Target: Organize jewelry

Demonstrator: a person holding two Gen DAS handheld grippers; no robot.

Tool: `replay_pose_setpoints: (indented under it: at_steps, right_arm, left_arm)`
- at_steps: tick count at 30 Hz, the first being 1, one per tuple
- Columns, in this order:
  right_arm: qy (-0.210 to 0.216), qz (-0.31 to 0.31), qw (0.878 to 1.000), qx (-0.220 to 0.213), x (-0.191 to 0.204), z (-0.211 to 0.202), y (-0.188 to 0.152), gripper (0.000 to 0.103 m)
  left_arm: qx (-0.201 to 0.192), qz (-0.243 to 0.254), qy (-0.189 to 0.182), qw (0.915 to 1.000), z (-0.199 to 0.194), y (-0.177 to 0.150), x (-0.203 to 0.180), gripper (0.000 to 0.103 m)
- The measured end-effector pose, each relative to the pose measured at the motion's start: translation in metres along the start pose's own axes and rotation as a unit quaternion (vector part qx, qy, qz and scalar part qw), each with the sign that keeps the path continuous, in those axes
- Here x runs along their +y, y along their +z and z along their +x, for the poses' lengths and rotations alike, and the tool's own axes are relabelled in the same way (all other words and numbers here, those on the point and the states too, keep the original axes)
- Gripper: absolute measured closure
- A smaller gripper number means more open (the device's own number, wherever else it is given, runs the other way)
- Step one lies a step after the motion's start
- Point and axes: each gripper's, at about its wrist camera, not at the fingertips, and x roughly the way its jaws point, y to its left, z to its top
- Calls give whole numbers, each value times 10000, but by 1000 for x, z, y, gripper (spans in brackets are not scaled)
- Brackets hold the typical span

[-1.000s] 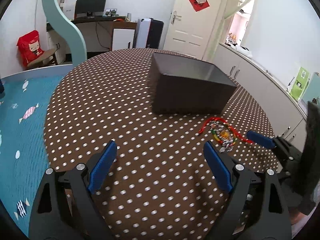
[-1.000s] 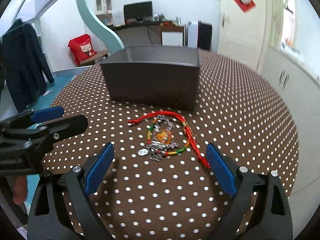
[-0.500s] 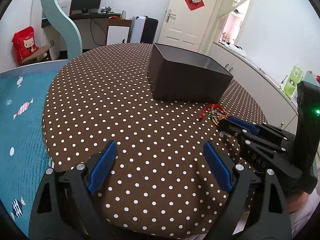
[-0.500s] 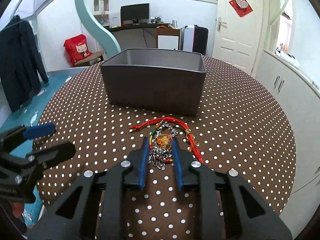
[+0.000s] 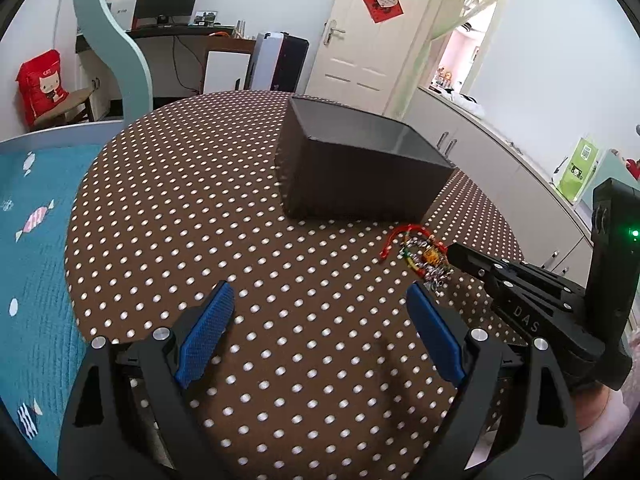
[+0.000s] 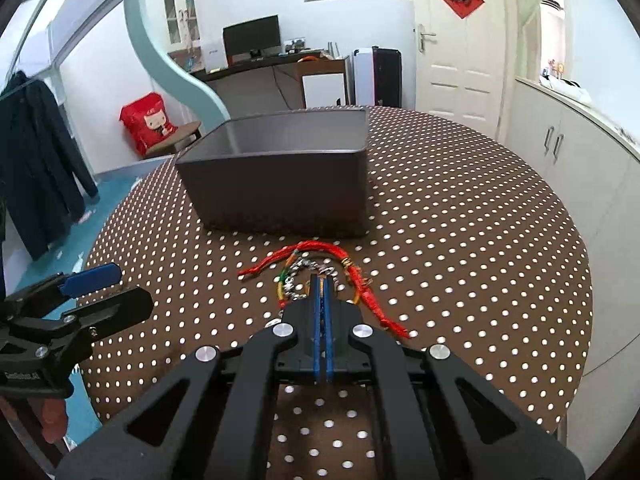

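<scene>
Both grippers are over the dotted table [image 6: 460, 208]: the right gripper [image 6: 322, 280] has just closed on the jewelry pile [image 6: 320, 266] (near the dark box [image 6: 280, 184]), the left gripper [image 5: 320, 308] stands wide open near the table's front edge.

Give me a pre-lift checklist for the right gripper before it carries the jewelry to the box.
1. Right gripper jaws shut on jewelry pile: ok.
2. Whole pile caught, including red cord bracelet: cannot tell; the cord trails outside the jaws.
3. Dark box open-topped, right behind the pile: ok.
4. Left gripper open, holding nothing, apart from the pile: ok.
5. Box contents: cannot tell.
</scene>
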Motion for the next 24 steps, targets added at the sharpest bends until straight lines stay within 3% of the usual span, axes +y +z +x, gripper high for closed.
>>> replay_pose_setpoints:
  at_steps: [8, 13, 15, 17, 21, 24]
  right_arm:
    - [76, -4, 9999, 87, -5, -4, 4, 98]
    - [313, 112, 9993, 181, -10, -1, 2, 102]
    - [69, 105, 9996, 256, -11, 1, 1, 100]
    - [202, 270, 9988, 355, -15, 3, -1, 90]
    - [252, 190, 9988, 384, -12, 0, -4, 89]
    - [309, -24, 9991, 286, -2, -8, -4, 68]
  left_arm:
    - [81, 101, -47, 9999, 10, 6, -16, 15]
    - [138, 110, -1, 9998, 12, 5, -16, 15]
    - [143, 96, 16, 9999, 13, 6, -15, 15]
    - [153, 93, 20, 9998, 15, 7, -16, 15]
    - [212, 94, 39, 9997, 17, 4, -15, 15]
    - [263, 80, 16, 9996, 19, 1, -14, 15]
